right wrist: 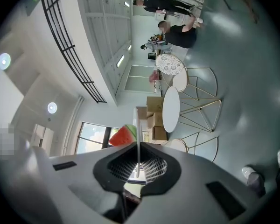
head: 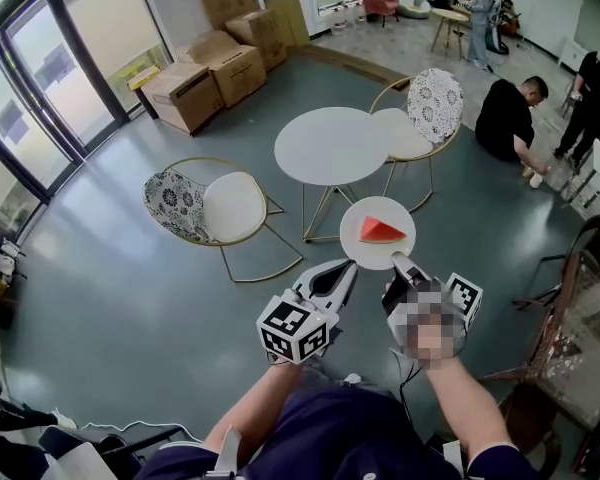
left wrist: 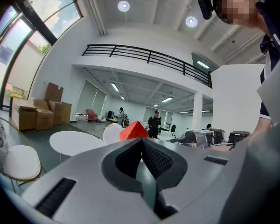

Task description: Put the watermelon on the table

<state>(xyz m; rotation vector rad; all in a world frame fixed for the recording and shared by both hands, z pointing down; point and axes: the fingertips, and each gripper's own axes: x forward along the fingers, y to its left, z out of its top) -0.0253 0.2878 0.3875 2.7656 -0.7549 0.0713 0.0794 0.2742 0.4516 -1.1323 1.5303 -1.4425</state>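
A red watermelon wedge (head: 382,231) with a green rind lies on a round white plate (head: 365,251), held in the air above the grey floor. My right gripper (head: 398,261) is shut on the plate's near rim; in the right gripper view the thin plate edge (right wrist: 137,125) runs between the jaws, with the wedge (right wrist: 123,136) just past them. My left gripper (head: 347,268) is shut, its tip against the plate's near-left rim. In the left gripper view the wedge (left wrist: 133,130) shows just above that gripper (left wrist: 142,143). The round white table (head: 332,145) stands beyond the plate.
Two gold-framed chairs flank the table, one at the left (head: 215,206) and one at the back right (head: 420,118). Cardboard boxes (head: 205,68) are stacked by the windows. A person crouches on the floor at the right (head: 510,118). A metal rack (head: 580,308) stands close on my right.
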